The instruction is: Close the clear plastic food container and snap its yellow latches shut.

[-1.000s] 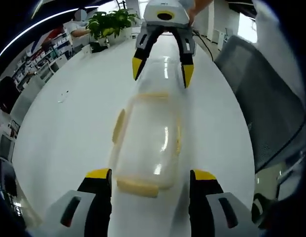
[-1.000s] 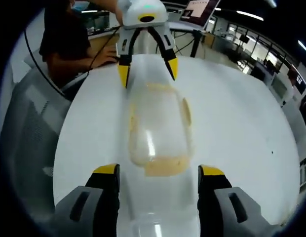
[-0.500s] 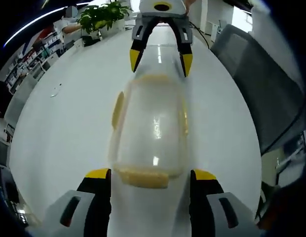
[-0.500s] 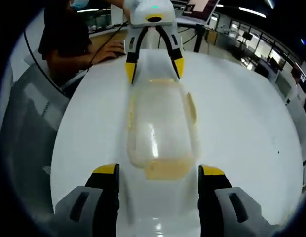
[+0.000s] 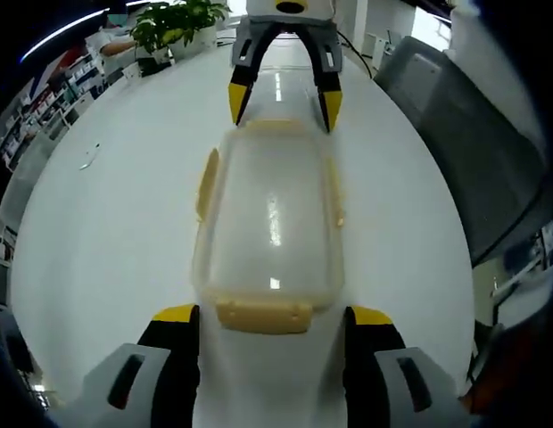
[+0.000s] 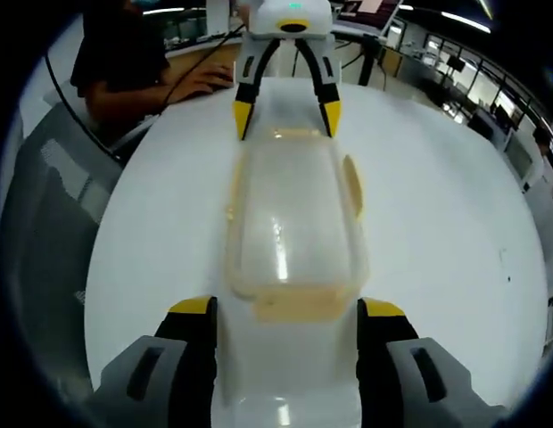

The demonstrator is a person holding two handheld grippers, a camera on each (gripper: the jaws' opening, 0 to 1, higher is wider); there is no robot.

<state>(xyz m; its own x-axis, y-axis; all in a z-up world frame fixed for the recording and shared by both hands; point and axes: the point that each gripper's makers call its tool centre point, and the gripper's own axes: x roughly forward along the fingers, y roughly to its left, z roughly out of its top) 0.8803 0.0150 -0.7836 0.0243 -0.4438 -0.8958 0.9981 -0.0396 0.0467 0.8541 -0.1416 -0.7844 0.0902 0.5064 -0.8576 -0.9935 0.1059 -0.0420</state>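
Clear container (image 5: 268,218) with yellow latches (image 5: 263,315) lying lengthwise on the white counter (image 5: 107,223), between the two opposed grippers. Left gripper (image 5: 269,325) and right gripper (image 6: 285,319) both level, jaws released and spread astride each end latch, apparently without contact

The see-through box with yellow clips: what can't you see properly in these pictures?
- Left gripper view: whether the container lid is fully seated; clear plastic and glare hide the seam.
- Right gripper view: whether the near latch is snapped; its edge is blurred.
- Left gripper view: the right tool body is cut off by the top edge.
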